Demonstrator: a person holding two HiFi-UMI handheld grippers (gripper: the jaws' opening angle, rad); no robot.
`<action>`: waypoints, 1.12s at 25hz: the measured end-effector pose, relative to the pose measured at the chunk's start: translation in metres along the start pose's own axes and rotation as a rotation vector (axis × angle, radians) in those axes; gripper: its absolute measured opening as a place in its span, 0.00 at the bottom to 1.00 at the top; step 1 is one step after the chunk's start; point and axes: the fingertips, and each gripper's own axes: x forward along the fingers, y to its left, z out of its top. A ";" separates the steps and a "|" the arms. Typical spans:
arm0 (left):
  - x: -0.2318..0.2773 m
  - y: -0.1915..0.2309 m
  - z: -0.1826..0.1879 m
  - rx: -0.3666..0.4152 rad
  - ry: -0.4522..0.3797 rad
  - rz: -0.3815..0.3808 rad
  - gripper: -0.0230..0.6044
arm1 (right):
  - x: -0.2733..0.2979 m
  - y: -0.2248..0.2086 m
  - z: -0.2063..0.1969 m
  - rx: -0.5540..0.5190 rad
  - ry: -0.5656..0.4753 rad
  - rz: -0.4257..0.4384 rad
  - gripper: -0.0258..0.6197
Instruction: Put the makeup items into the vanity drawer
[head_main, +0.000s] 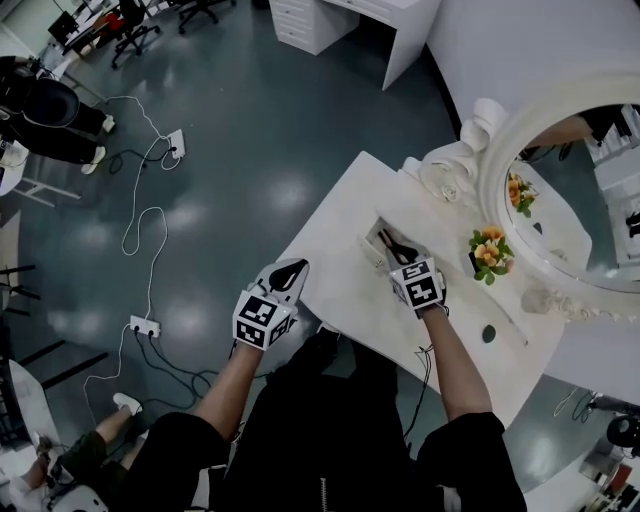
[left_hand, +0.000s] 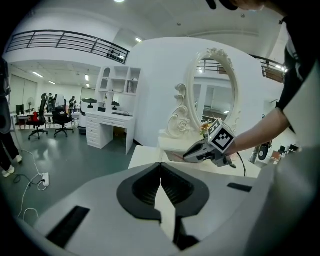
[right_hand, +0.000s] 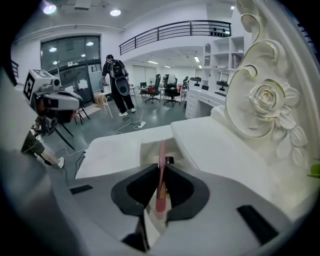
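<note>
Black sleeves (head_main: 470, 440); grey left gripper (head_main: 296, 266) and right gripper (head_main: 386, 240) bear marker cubes (head_main: 262, 318).

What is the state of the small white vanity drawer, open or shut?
Open: the small white vanity drawer is pulled out, its hollow inside shows, and the right gripper holds a slim pink stick over it.

White vanity (head_main: 335, 255): ornate mirror (head_main: 565, 200) at back, flower pot (head_main: 489, 252) beside it, small dark object (head_main: 488, 333) near edge.

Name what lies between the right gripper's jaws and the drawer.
Only a slim pink stick, held by the right gripper, pointing toward the drawer; the right gripper view shows it.
</note>
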 end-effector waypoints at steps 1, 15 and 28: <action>-0.001 0.001 -0.002 -0.002 0.004 0.005 0.07 | 0.002 -0.001 -0.001 0.005 0.003 0.001 0.12; -0.001 0.003 0.000 0.000 0.006 0.008 0.07 | 0.005 0.001 0.000 0.014 0.029 -0.003 0.13; -0.002 0.002 0.004 0.021 0.002 -0.001 0.07 | -0.003 -0.009 0.004 0.044 -0.044 -0.047 0.05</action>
